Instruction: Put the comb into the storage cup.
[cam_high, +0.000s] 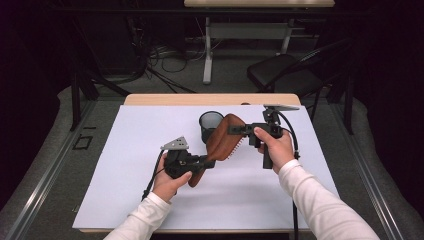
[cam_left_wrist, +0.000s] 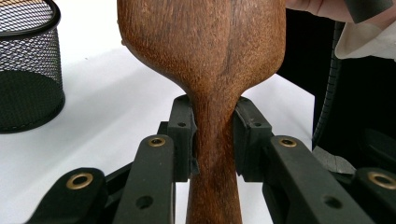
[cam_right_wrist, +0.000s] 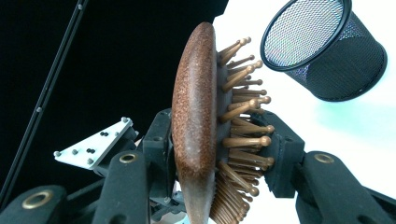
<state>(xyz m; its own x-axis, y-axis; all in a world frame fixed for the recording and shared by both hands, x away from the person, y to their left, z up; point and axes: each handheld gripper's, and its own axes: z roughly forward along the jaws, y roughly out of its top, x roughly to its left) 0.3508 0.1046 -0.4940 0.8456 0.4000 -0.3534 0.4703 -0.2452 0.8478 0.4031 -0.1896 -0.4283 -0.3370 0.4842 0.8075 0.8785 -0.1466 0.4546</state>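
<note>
The left hand-held gripper (cam_left_wrist: 212, 140) pinches the wooden hairbrush (cam_high: 225, 137) by its handle; the right hand-held gripper (cam_right_wrist: 219, 149) clamps its head, above the table (cam_high: 125, 165).

Off-task items on my table
I see a black mesh cup (cam_high: 210, 123) upright on the white table (cam_high: 125, 170); a dark chair (cam_high: 285, 72) and floor cables (cam_high: 170, 60) beyond.

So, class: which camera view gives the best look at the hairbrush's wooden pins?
The right gripper view: the hairbrush is seen edge-on, so its pins stand out singly, round tips included. The high view shows the pins only as a faint fringe along the brush's edge. The left gripper view shows its smooth wooden back and handle instead.
</note>
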